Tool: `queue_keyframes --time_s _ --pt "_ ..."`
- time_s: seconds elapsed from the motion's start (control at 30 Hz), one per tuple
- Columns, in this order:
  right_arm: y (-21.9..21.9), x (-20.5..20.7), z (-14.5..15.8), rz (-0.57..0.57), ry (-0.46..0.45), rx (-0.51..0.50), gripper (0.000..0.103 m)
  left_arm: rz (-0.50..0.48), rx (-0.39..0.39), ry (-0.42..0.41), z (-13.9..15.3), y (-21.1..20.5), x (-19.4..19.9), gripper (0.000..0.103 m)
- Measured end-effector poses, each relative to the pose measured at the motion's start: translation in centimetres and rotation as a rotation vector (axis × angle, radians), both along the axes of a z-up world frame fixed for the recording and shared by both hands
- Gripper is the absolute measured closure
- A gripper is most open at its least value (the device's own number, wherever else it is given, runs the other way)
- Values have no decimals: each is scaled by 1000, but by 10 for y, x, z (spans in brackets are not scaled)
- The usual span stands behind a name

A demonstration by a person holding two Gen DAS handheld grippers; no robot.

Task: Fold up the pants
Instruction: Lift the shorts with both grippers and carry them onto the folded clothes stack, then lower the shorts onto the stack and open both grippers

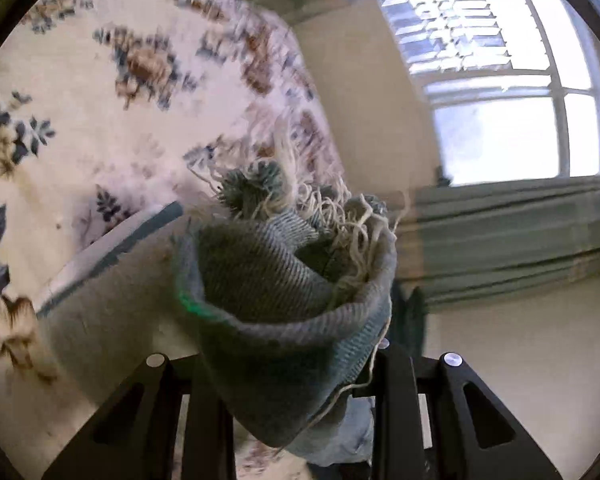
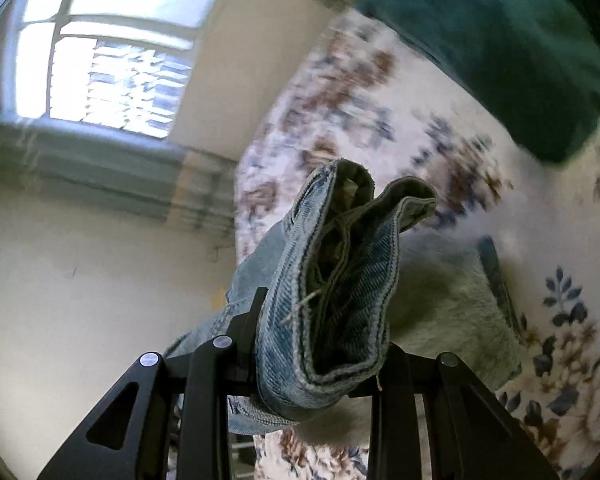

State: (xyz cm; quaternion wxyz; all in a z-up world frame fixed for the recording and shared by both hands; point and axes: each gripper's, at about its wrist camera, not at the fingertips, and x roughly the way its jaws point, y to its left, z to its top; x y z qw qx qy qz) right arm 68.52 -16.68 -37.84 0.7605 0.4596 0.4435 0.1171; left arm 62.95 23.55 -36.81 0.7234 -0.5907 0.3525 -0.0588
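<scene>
Both sets of fingers are clamped on the jeans: left gripper (image 1: 296, 384) has a frayed cuff (image 1: 284, 280) bunched low centre, right gripper (image 2: 316, 364) a stitched hem (image 2: 340, 280). They're lifted above the floral bed (image 1: 100, 80). I'd worry those loose threads snag, or the thick bunch slips out.

no readable text, no labels, no brands, no numbers, no signs in either wrist view
</scene>
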Motion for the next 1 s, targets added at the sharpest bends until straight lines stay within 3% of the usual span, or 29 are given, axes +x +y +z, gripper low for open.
queue_keyframes --time_s 0.13,0.27,0.43,0.63,0.7,0.73,0.77,0.83,0.93,1.0 --pt "3 4 -71 25 95 -25 73 -43 12 96 -57 -3 -5 79" --pt "1 -9 -92 35 106 -35 73 -55 -19 143 -84 -4 -26 78" --pt "0 -25 -106 79 134 -75 71 -73 -16 166 -81 -5 -39 78" --pt "3 -36 -110 148 210 -139 56 -148 61 227 -70 -5 -46 72" --pt "5 -41 -108 159 245 -188 44 -165 112 269 -67 -2 -50 65" --pt "6 -44 -107 163 259 -212 41 -170 140 289 -64 0 -52 58" --pt "7 -46 -105 170 269 -244 36 -165 181 311 -60 4 -55 45" --pt "10 -55 -95 179 288 -308 25 -155 266 320 -50 10 -57 34" --pt "20 -67 -73 203 286 -457 14 -171 394 302 -33 14 -58 34" --pt "32 -76 -52 216 269 -605 8 -192 544 287 -12 9 -60 34"
